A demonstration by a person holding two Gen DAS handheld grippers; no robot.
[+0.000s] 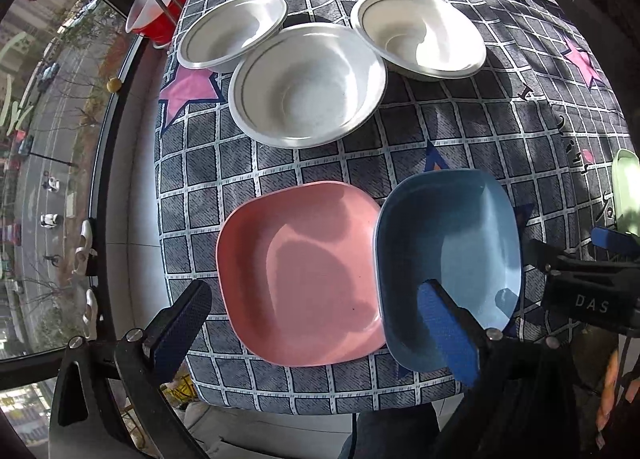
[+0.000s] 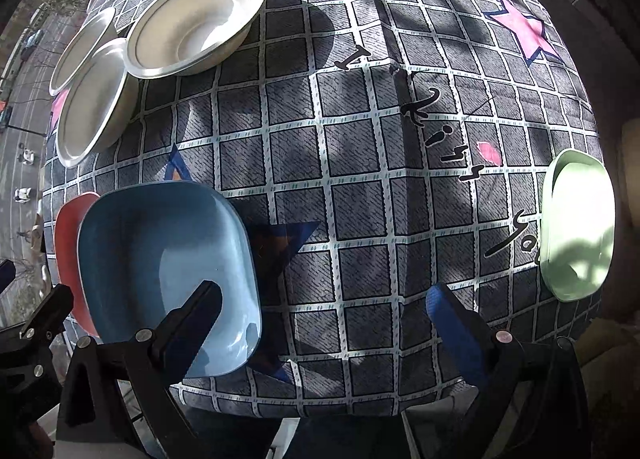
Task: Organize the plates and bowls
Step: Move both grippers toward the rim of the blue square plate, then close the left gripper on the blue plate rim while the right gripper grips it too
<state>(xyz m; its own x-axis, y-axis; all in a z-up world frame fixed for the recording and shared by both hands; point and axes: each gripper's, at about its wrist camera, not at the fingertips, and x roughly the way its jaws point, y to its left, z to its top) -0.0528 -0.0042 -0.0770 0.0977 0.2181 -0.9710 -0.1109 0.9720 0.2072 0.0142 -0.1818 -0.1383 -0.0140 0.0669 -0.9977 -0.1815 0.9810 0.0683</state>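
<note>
Left gripper point(image 1: 320, 331) agape | pink plate point(image 1: 300, 275) (touching blue plate point(image 1: 448, 255)) beneath

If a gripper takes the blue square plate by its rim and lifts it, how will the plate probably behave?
The blue plate looks like rigid moulded plastic, so it should probably stay stiff and feel light. Its smooth, glossy surface could slip between the pads unless gripped firmly. Held by one edge, the wide dish may tilt downward. It sits close beside the pink plate, which might be nudged.
</note>
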